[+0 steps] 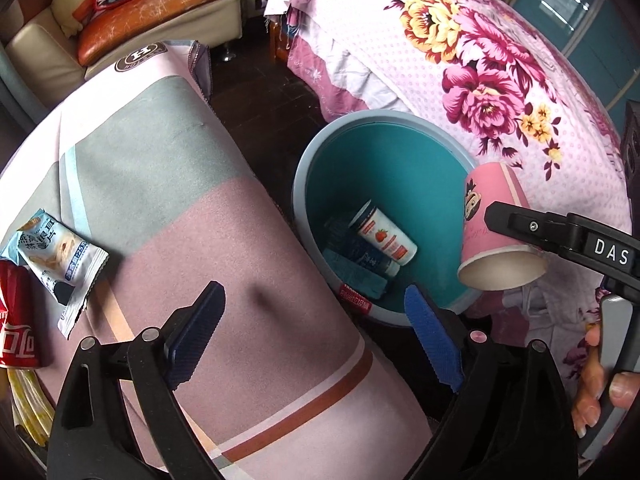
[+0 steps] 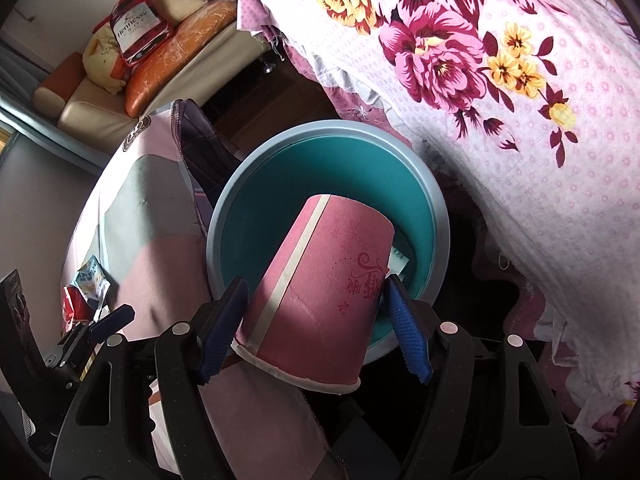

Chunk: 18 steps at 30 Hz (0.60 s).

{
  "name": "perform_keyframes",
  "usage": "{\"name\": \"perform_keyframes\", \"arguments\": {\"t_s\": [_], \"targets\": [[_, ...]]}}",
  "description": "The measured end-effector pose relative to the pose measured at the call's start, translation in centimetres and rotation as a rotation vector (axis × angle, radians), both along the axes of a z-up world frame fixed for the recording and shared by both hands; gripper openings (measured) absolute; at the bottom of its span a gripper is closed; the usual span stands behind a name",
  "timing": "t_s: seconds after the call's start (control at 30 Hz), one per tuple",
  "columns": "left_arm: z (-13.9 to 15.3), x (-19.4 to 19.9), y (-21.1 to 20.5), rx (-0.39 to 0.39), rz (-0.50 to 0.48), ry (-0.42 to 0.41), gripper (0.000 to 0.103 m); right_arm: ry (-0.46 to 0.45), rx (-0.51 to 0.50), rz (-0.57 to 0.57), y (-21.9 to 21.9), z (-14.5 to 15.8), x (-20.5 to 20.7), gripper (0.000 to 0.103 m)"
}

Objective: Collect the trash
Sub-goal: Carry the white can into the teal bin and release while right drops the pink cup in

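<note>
Right gripper clamps a pink paper cup, rim toward the camera, tilted over the round teal plastic bin. Left gripper gapes wide, empty, above the table edge — bin contents partly dim, a strawberry-label tub apparently.

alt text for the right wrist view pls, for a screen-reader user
The right gripper holds a pink paper cup, tilted, over an open teal bin on the floor. Left of the bin is a cloth-covered table with a snack packet and a red can; a floral bedspread fills the right.
</note>
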<state>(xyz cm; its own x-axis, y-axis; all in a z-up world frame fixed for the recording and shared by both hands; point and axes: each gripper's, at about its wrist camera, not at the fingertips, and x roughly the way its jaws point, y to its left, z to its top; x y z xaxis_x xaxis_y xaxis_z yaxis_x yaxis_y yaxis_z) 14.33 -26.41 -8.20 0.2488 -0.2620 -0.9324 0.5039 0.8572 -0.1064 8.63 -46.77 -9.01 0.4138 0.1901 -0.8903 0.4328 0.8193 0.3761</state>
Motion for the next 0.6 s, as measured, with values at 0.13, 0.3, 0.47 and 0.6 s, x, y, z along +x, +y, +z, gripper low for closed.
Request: {"name": "perform_keyframes", "arguments": {"t_s": [0.13, 0.3, 0.47, 0.6], "targets": [[0.7, -0.5, 1.7, -0.030, 0.026, 0.003, 0.091, 0.004, -0.009, 0.017, 1.0, 0.4, 0.0, 0.072], [2.1, -1.6, 3.8, -0.054, 0.043, -0.013, 0.092, 0.000, -0.017, 0.032, 2.4, 1.5, -0.5, 0.074], [3.3, -2.8, 6.3, -0.060, 0.063, -0.038, 0.092, -0.001, -0.018, 0.057, 4.4, 2.4, -1.2, 0.076], [4.1, -3.9, 9.1, -0.068, 0.089, -0.051, 0.092, 0.000, -0.017, 0.091, 6.7, 3.1, -1.8, 0.076]]}}
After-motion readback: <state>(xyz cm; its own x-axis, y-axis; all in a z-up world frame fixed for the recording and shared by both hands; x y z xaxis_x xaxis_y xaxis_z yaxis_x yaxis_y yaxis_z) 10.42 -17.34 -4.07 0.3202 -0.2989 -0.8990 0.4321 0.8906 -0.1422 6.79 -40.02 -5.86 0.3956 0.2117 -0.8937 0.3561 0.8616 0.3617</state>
